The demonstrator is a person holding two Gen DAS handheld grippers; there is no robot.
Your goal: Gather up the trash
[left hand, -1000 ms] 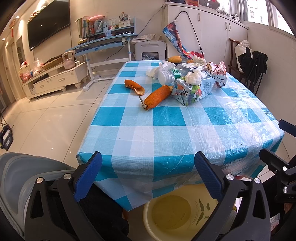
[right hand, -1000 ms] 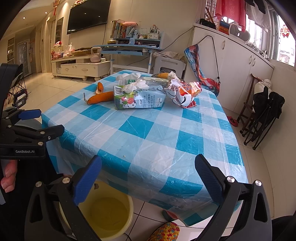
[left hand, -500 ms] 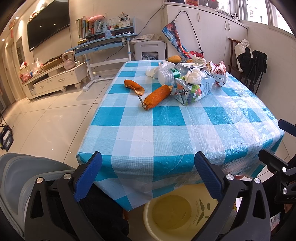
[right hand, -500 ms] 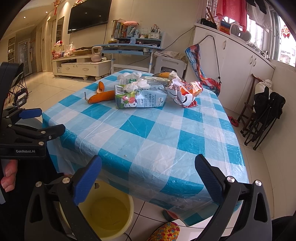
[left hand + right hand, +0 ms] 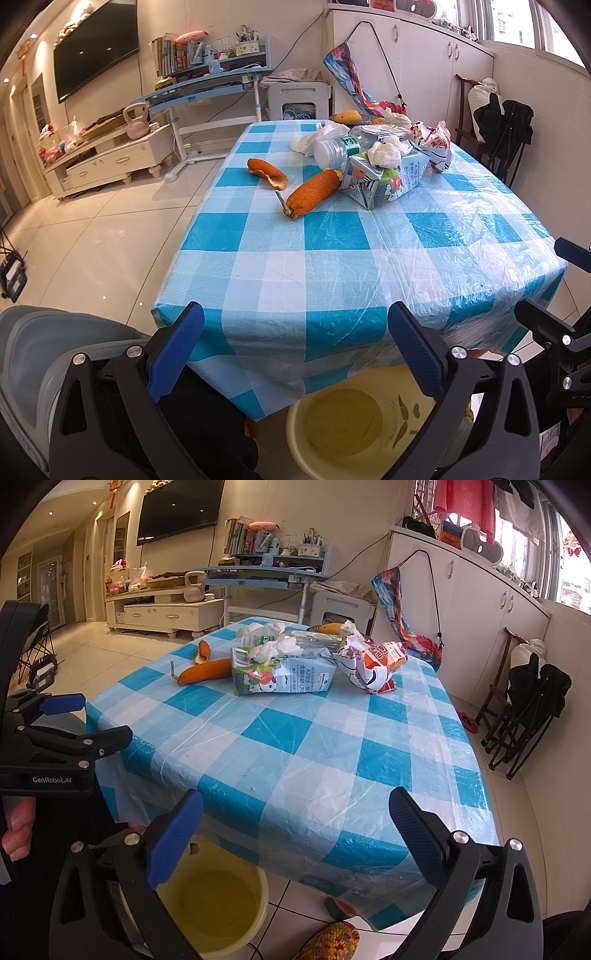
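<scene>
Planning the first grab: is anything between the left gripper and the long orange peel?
Nothing visible does. The left gripper hangs open off the table's near edge; only bare checked tablecloth lies between it and the long orange peel.

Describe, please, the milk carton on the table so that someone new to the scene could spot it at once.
Start at the table with the blue-and-white checked cloth and look to the heap of trash at its far end. The milk carton lies on its side at the front of that heap. It alone is a printed box, with crumpled white tissue on top.
</scene>
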